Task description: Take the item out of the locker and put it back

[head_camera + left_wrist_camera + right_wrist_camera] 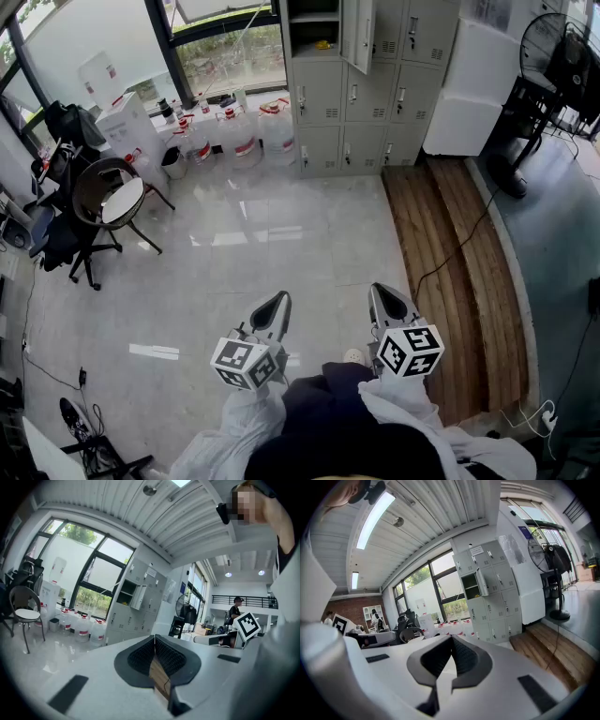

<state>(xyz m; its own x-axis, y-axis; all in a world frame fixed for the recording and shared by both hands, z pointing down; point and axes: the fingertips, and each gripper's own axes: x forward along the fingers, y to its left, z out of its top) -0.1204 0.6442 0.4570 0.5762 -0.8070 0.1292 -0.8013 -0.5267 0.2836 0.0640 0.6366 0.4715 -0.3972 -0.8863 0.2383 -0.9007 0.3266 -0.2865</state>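
Observation:
The grey locker bank (361, 84) stands across the room against the far wall. One upper compartment (315, 36) has its door (357, 33) swung open, and a small yellow item (323, 44) lies inside. The lockers (136, 603) and the open compartment (125, 594) also show in the left gripper view. In the right gripper view the open compartment (471, 586) sits mid-frame. My left gripper (278, 302) and right gripper (380, 292) are held side by side in front of the person, far from the lockers. Both have their jaws shut with nothing between them.
Water jugs (242, 136) line the window wall left of the lockers. A round chair (108, 202) and an office chair (66, 239) stand at the left. A wooden platform (450, 272) with a black cable (455, 253), a white cabinet (469, 89) and a fan (548, 52) are at the right.

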